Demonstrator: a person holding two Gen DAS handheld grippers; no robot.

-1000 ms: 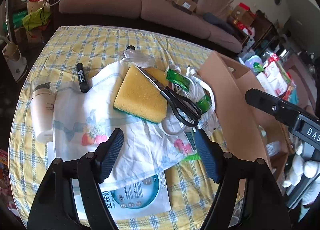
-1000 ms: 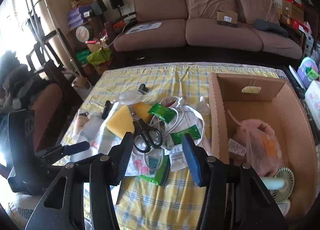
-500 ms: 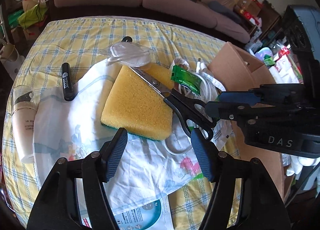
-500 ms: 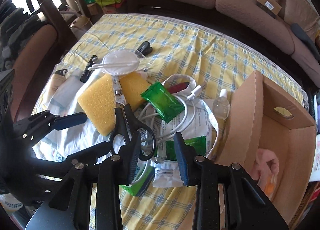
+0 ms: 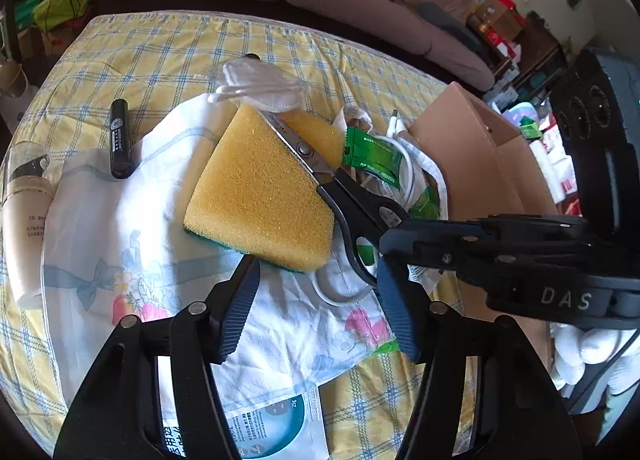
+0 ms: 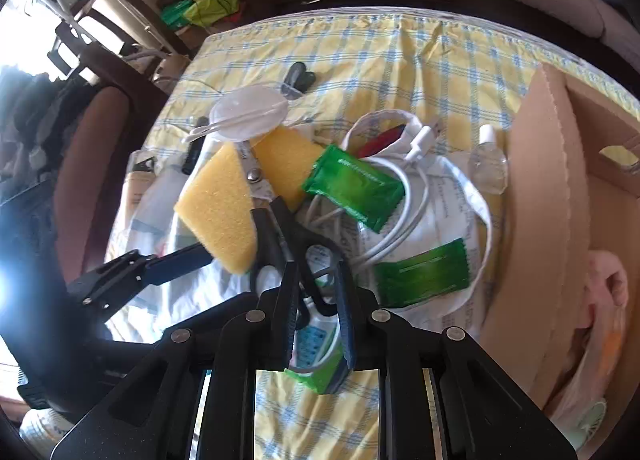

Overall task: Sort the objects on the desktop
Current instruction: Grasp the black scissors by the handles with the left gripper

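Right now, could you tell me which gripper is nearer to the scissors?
Right. The right gripper has its jaws closed around the scissors' black handle; the left gripper hangs open over the cloth, just short of them.

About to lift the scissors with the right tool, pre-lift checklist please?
1. Right tool around the scissors handle: ok, its fingers straddle one black handle loop.
2. Firm pinch on the handle: cannot tell, the contact faces are hidden.
3. Scissors blades closed: ok, they lie shut across the yellow sponge.
4. Lift path free of tangles: not ok, the white cable loops right beside the handles and may snag.
5. Left tool out of the way: not ok, it is open and empty, but one finger sits close under the right tool.
6. Cardboard box reachable and open: ok, its open top is beside the pile.
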